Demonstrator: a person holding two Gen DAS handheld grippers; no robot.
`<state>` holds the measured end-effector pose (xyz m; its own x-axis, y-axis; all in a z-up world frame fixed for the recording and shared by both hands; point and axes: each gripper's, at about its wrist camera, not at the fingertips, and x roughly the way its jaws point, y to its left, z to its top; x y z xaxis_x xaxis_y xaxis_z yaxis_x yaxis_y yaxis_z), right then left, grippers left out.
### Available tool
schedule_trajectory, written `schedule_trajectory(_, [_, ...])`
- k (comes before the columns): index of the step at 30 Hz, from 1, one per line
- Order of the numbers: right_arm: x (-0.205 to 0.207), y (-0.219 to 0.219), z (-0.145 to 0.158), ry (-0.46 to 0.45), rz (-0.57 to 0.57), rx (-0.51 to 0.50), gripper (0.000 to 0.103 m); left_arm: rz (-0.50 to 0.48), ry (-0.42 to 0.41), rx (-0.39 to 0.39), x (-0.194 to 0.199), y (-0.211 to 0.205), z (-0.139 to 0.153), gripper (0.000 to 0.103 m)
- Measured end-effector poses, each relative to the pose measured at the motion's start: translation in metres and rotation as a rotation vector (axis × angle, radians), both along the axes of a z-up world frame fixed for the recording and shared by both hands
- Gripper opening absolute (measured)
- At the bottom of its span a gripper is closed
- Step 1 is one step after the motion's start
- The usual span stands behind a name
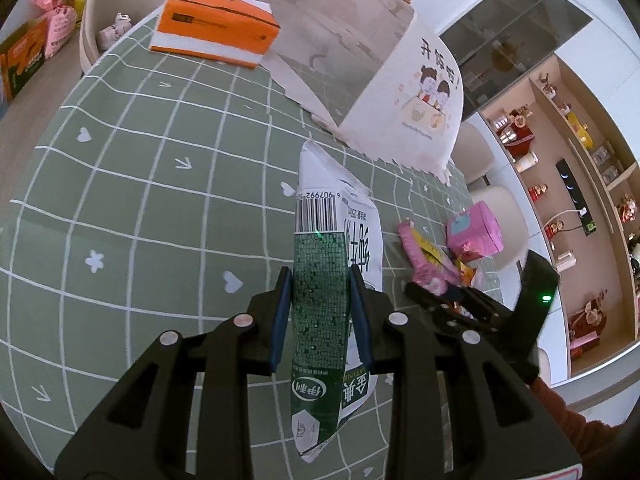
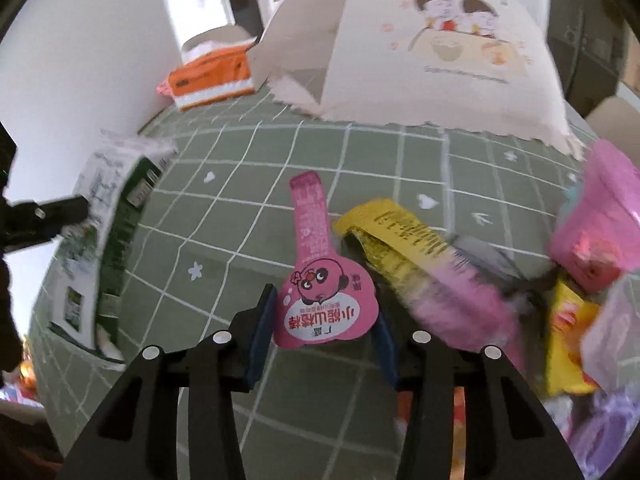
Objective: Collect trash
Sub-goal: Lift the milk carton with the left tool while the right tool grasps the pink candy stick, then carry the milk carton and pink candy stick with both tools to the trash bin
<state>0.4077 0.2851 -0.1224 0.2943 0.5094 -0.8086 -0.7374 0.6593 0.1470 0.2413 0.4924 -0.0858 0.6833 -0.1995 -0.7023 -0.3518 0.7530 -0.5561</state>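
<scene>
A person's 2 handheld tongs work a green grid-patterned tablecloth strewn with trash. The left gripper is clenched on a flattened green-and-white milk carton, its 2 blue pads pressed to the carton's narrow sides so that it juts forward beyond the fingertips, apparently a firm hold for carrying. Ahead of it and slightly to its right stands a large white paper bag printed with 2 cartoon children, its mouth gaping toward the tongs, likely the destination for the trash. An orange tissue box sits farther ahead to its left, well clear of that route. The right gripper has a pink lollipop-shaped snack wrapper between its jaws, which stand partly closed around the wrapper's round end; whether the pads actually bite on it cannot be told. The wrapper's narrow tail points away from the tongs. Just to its right lie a yellow wrapper, a pink packet and more blurred litter, crowded close enough to be dragged along or to snag the near finger. The bag rises directly ahead, with bare cloth between.
</scene>
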Motion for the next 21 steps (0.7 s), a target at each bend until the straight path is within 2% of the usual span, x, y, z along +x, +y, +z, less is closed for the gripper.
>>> schedule_trajectory(5, [-0.004,-0.052,0.033,0.002,-0.101,0.06,0.043,-0.062,-0.016,-0.007,0.016,-0.025,0.005,0.027])
schedule_trajectory(9, [-0.014,-0.1,0.059,-0.022,-0.194,0.101,0.043,-0.103,-0.045,0.027,0.032,-0.053,0.022,0.027])
schedule_trajectory(16, [-0.045,-0.175,0.095,-0.116,-0.282,0.11,0.043,-0.182,-0.147,0.139,0.051,-0.131,0.074,0.027])
schedule_trajectory(21, [-0.068,-0.233,0.129,-0.194,-0.342,0.131,0.043,-0.237,-0.261,0.167,0.062,-0.188,0.12,0.027])
